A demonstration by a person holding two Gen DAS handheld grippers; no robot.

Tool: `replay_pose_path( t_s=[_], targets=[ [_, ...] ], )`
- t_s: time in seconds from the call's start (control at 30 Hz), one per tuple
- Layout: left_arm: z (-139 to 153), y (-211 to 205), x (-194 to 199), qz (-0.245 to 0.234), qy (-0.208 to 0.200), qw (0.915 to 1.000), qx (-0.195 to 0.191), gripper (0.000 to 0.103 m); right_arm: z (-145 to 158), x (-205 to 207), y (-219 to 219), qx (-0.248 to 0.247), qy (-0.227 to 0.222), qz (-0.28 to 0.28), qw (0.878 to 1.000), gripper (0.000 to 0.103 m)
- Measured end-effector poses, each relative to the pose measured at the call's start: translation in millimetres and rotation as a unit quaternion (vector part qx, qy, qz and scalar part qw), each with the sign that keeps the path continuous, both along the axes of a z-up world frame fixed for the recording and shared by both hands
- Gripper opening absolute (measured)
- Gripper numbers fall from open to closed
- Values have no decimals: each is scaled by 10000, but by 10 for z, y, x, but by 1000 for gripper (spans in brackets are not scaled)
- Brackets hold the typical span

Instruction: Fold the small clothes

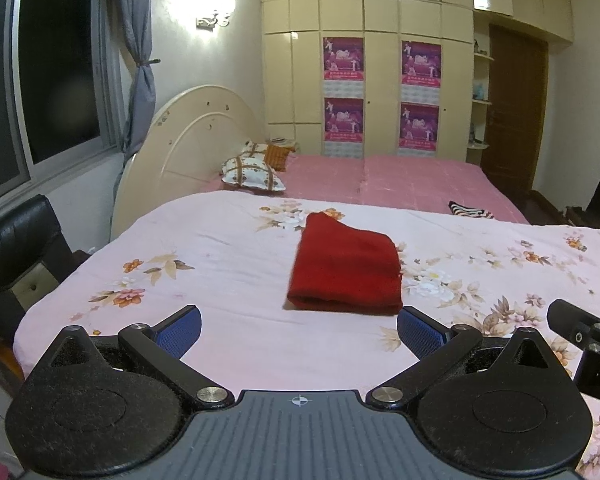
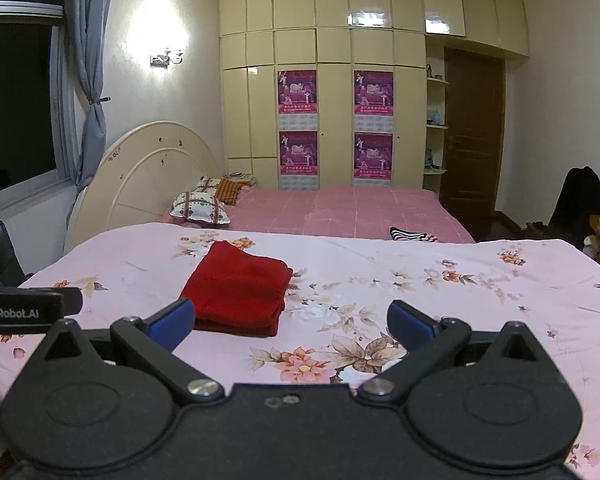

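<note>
With both my left gripper (image 1: 299, 330) and right gripper (image 2: 291, 324) spread empty, snagging the seemingly folded red cloth (image 1: 346, 270) could undo it.

Ahead of the gripper stretches a floral sheet (image 1: 220, 256), pale pink with printed flowers. Beyond it lies a bed under a pink checked cover (image 1: 400, 184), and a striped cloth (image 1: 470, 209) rests on that cover, far ahead to the right. Ahead to the left, patterned pillows (image 1: 252, 170) sit against a cream arched headboard (image 1: 188, 148). A cream wardrobe (image 2: 332, 48) carrying four purple posters (image 2: 297, 92) fills the far wall. A dark window (image 1: 56, 80) with a tied grey curtain (image 1: 138, 52) stands to the left, and a brown door (image 2: 474, 132) far right.
</note>
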State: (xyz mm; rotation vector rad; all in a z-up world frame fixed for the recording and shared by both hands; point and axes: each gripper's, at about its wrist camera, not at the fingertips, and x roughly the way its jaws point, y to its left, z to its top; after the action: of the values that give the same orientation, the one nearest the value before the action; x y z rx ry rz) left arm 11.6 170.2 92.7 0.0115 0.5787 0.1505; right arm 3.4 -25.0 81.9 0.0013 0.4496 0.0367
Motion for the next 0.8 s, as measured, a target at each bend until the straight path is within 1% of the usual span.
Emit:
replay_pose_path(
  t_s=[0.23,0.8],
  targets=[
    [-13,12,21,40,40,10000,9,103,3,-4,-13,61,8,-4,10000,102],
    [-81,-15,115,15,132,9999,22,103,1,19,-26,20,82,24,10000,102]
  ],
)
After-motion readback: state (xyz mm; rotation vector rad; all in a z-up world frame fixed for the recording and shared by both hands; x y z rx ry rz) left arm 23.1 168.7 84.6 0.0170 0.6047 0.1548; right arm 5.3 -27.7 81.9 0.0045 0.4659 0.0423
